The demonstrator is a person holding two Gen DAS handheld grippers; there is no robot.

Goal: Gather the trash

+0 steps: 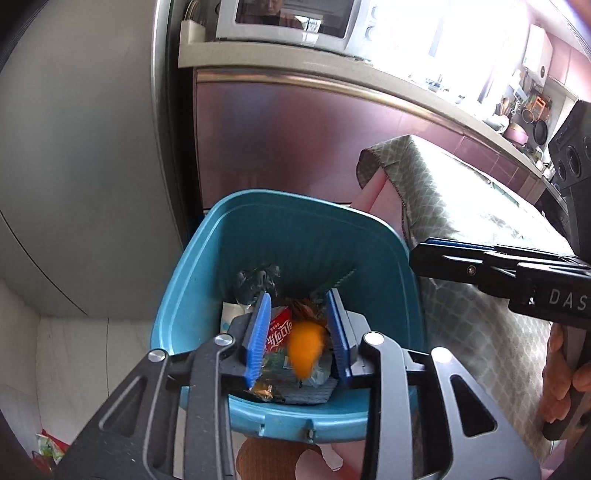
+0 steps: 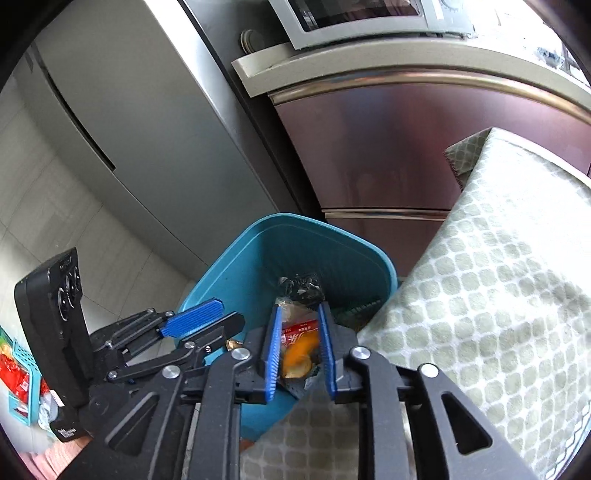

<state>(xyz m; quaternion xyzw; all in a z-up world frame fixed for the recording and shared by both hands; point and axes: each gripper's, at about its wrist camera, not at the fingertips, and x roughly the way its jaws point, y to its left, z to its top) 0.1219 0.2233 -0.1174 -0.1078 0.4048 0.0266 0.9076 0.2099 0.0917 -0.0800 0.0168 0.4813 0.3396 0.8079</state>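
Orange peel (image 1: pixel 306 345), blurred, inside blue bin (image 1: pixel 207 266), above red wrapper (image 1: pixel 280 330) and other trash. Left gripper (image 1: pixel 300 332) over bin, jaws released, empty. Right gripper (image 2: pixel 297 354) likewise parted, empty. Beside bin: tablecloth (image 2: pixel 498 295), fridge (image 2: pixel 147 140).

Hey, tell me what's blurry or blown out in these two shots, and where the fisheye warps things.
Left wrist view: the orange peel over the blue bin is motion-smeared, the window is blown out white, and the counter edge bows. Right wrist view: exposure is even, the peel is softer than the tablecloth, and the fridge curves near the frame edge.
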